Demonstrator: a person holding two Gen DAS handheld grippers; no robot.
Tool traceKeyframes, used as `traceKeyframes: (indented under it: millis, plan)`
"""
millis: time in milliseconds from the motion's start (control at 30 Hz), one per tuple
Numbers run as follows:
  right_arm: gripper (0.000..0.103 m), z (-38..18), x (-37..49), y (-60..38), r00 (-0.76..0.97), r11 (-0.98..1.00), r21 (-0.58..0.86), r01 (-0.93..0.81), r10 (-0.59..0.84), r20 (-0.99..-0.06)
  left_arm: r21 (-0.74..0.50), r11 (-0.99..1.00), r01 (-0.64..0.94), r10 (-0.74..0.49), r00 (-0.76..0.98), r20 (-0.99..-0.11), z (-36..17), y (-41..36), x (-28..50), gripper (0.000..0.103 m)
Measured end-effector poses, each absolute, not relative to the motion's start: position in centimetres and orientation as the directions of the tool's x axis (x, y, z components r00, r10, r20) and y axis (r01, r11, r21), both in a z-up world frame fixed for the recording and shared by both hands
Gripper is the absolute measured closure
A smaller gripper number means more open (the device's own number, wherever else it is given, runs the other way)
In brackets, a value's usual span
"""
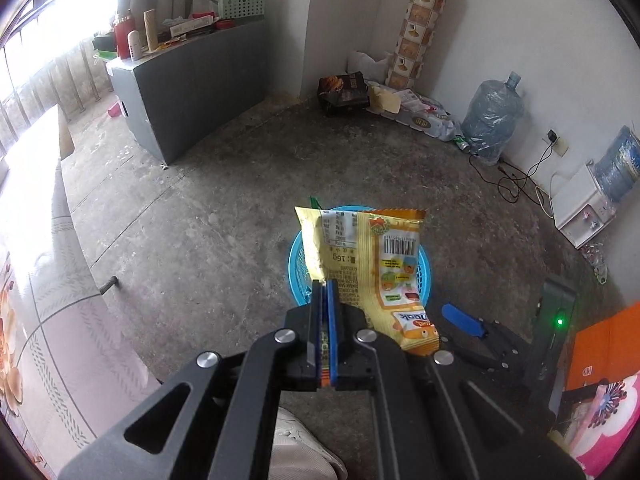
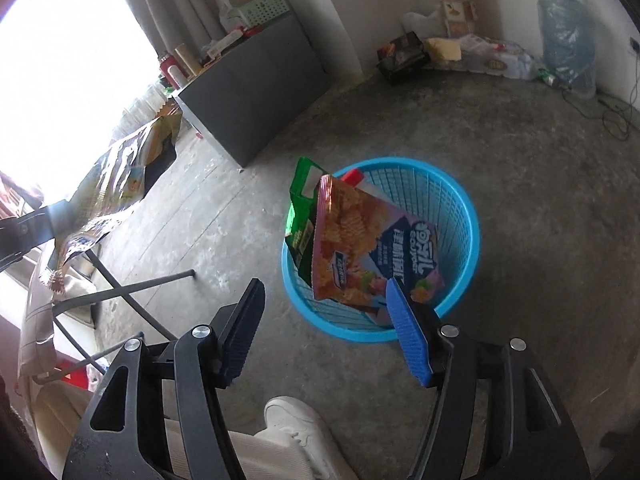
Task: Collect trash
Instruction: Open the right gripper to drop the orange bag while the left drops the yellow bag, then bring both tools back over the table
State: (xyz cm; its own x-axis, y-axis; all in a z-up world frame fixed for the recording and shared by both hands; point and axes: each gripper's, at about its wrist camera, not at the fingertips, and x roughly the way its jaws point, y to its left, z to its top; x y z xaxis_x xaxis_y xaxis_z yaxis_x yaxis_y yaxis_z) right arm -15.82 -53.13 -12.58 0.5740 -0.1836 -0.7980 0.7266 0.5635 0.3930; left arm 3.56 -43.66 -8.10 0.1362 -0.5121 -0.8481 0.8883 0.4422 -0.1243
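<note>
Both grippers tilt steeply down toward the blue basket (image 2: 460, 216) on the concrete floor (image 1: 224, 184), with a white shoe (image 2: 296, 420) showing beneath them.

The left gripper (image 1: 325, 288) is clamped tight on the lower edge of a yellow snack packet (image 1: 368, 256), which stands upright from the pads and hangs directly over the basket, covering most of its rim in the left wrist view.

The right gripper (image 2: 324, 320) stands with its fingers spread apart, nothing pressed between them. A purple and orange chip bag (image 2: 360, 248) lies tilted inside the basket, its near corner just beside the right blue pad (image 2: 408, 344); whether it touches the pad cannot be told. A green packet (image 2: 302, 216) leans against the basket's left wall behind the chip bag.

Around the basket the floor is open on all sides. Left of it, thin metal legs (image 2: 132, 292) cross near the floor. Beyond it stands a grey cabinet (image 1: 192, 88), and further right, against the wall, a water jug (image 1: 494, 120).
</note>
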Motion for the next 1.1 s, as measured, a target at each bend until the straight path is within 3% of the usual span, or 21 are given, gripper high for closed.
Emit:
traceKeyframes:
  millis: [467,533,567,600,933,1100]
  plan:
    - [0.040,-13.5,-24.7,-51.7,0.548,0.353,0.467,0.811,-0.176,-0.818,-0.099,0.380,0.920,-0.415,0.073,-0.907,-13.8,-53.1,-0.5,0.097]
    - [0.040,-13.5,-25.3,-51.7,0.543,0.331,0.470,0.819,-0.178,-0.821,-0.112,0.359,0.927,-0.425,0.056,-0.903,-14.6,-54.3,-1.1,0.080]
    - [0.040,-13.5,-25.4,-51.6,0.538,0.323,0.468,0.823,-0.179,-0.823,-0.092,0.357,0.930,-0.412,0.068,-0.909,-15.0,-54.8,-1.3,0.059]
    - [0.040,-13.5,-25.6,-51.6,0.537,0.319,0.468,0.824,-0.179,-0.824,-0.068,0.365,0.929,-0.404,0.092,-0.910,-15.1,-54.9,-1.5,0.051]
    - [0.038,-12.6,-24.5,-50.1,0.550,0.371,0.464,0.804,-0.168,-0.818,-0.071,0.418,0.906,-0.476,0.151,-0.866,-9.2,-49.1,-0.7,0.035]
    - [0.024,-9.9,-23.1,-48.7,0.552,0.442,0.423,0.791,-0.218,-0.805,-0.119,0.420,0.900,-0.553,0.150,-0.820,-4.4,-43.8,0.4,0.026]
